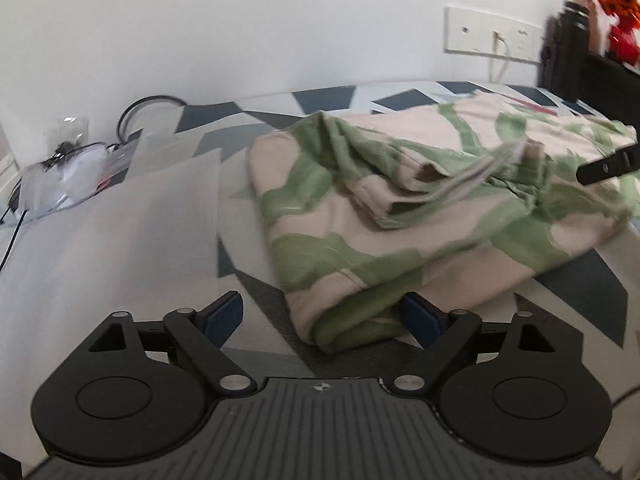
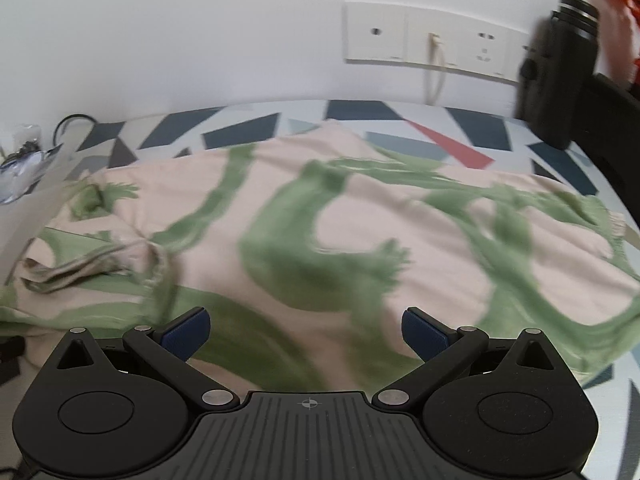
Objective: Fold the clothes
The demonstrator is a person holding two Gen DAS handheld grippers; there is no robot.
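Observation:
A pale pink garment point(image 1: 400, 208) with a green leaf pattern lies folded in layers on a sheet of grey, white and dark triangles point(image 1: 580, 288). My left gripper point(image 1: 322, 316) is open and low over the sheet. The garment's near folded corner sits between its blue pads, against the right pad point(image 1: 420, 320) and apart from the left one. A bunched hem with a pale drawstring point(image 1: 480, 172) rests on top of the garment. In the right wrist view the garment point(image 2: 360, 240) spreads wide and blurred, and my right gripper point(image 2: 306, 332) hangs open just above it, holding nothing.
A white wall with a socket panel point(image 2: 432, 36) and a plugged-in cord runs along the back. A black bottle point(image 2: 556, 76) stands at the far right. Clear plastic bags and cables point(image 1: 68, 168) lie at the left, beside a pale flat sheet point(image 1: 120, 232).

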